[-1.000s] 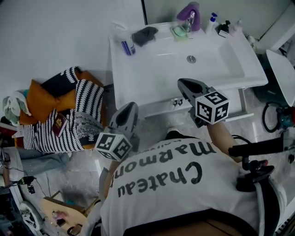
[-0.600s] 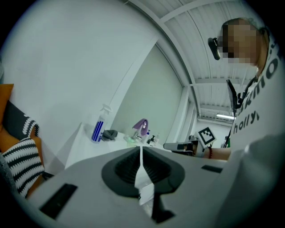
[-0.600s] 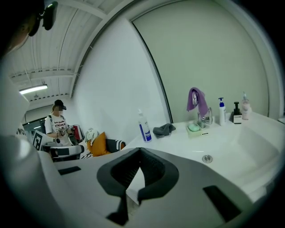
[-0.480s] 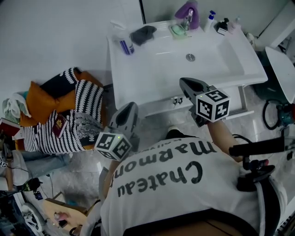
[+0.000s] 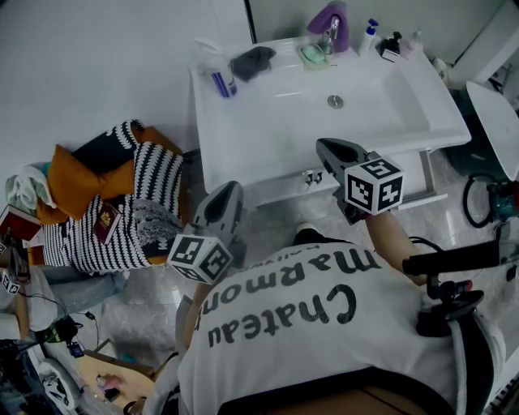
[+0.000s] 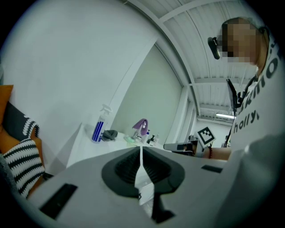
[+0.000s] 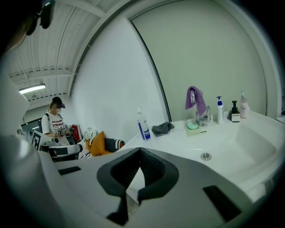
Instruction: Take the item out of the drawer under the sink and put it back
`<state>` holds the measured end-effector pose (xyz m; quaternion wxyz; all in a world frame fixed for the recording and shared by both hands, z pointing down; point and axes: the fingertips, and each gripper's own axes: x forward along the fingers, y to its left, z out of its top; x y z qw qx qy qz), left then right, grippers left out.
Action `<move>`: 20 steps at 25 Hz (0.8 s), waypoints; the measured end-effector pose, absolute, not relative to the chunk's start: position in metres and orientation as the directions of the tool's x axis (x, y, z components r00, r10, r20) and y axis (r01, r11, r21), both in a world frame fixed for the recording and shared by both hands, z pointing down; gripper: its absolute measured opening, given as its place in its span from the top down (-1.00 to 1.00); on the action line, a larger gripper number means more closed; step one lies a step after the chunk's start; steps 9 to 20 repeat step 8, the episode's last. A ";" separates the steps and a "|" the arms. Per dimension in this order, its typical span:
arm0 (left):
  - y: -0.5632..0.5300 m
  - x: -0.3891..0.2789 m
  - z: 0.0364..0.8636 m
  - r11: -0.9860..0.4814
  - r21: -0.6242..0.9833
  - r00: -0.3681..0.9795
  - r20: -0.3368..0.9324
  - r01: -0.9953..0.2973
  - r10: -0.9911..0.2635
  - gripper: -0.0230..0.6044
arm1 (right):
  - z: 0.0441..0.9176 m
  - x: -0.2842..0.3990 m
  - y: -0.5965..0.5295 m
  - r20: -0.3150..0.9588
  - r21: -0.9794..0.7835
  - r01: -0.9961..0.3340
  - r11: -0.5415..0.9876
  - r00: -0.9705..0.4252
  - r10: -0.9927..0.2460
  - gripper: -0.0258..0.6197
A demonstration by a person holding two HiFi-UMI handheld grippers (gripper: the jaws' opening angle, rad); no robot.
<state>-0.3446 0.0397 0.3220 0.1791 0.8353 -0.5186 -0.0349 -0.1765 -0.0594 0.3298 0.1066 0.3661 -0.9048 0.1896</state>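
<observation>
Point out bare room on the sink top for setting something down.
The sink top is bare on its left front, bordered by the spray bottle and grey cloth behind and the drain to the right. The back edge is crowded: soap dish, faucet, pump bottle.

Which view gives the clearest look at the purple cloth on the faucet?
The right gripper view: the purple cloth hangs side-on over the faucet, unobstructed. The head view catches the cloth from above at the frame's top edge, foreshortened. The left gripper view shows it small and far off.
</observation>
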 end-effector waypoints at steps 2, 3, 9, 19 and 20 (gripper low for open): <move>0.041 -0.345 0.323 -0.396 0.337 0.459 0.129 -0.854 -0.879 0.85 | 0.330 -0.177 -0.059 0.332 -0.266 -0.702 0.661 -0.710 -0.621 0.89; 0.041 -0.345 0.323 -0.395 0.337 0.458 0.129 -0.854 -0.879 0.85 | 0.330 -0.177 -0.059 0.332 -0.265 -0.702 0.661 -0.710 -0.621 0.89; 0.044 -0.346 0.322 -0.392 0.337 0.454 0.128 -0.856 -0.882 0.85 | 0.330 -0.178 -0.058 0.333 -0.265 -0.701 0.662 -0.711 -0.619 0.89; 0.044 -0.346 0.322 -0.392 0.337 0.454 0.128 -0.856 -0.882 0.85 | 0.330 -0.178 -0.058 0.333 -0.265 -0.701 0.662 -0.711 -0.619 0.89; 0.044 -0.346 0.322 -0.392 0.337 0.454 0.128 -0.856 -0.882 0.85 | 0.330 -0.178 -0.058 0.333 -0.265 -0.701 0.662 -0.711 -0.619 0.89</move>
